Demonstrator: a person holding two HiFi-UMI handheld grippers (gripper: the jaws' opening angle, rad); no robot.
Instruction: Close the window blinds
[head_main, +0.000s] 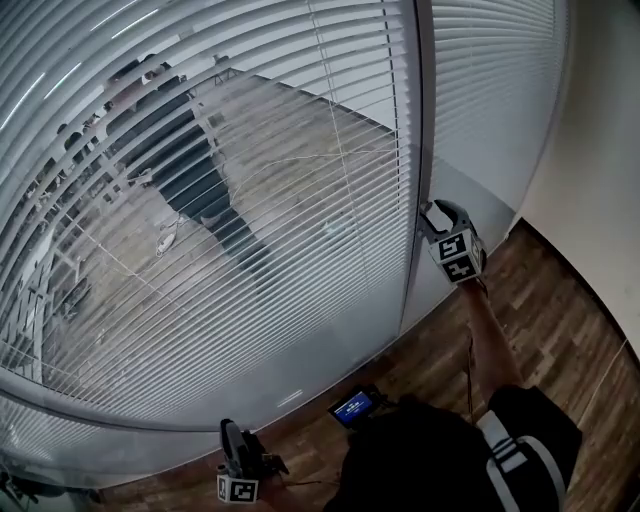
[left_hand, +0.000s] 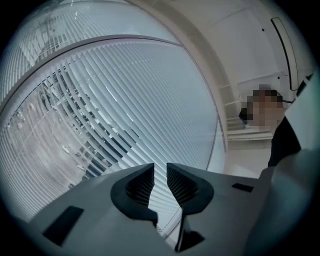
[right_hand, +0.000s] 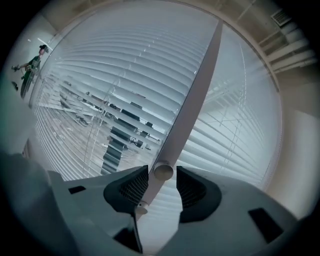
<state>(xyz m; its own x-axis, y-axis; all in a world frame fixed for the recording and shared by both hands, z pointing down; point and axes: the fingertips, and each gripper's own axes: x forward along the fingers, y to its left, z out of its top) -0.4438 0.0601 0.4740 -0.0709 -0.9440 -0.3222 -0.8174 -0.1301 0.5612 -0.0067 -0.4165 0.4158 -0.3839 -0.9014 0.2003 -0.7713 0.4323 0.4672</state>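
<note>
Right gripper (right_hand: 162, 174): fingers (right_hand: 134, 189) are spread wide, and the round bottom end of the tilt wand (right_hand: 192, 105) sits loose in the gap, closer to the left finger, not clamped. Left gripper (left_hand: 159, 175) has its fingers (left_hand: 186, 186) just a narrow slit apart with nothing in them, held low at the near left. The window blinds (head_main: 250, 200) fill the far side. You can see the street through the left panel's tilted slats, and the right panel looks more shut. Wood floor (head_main: 560, 320) underneath.
</note>
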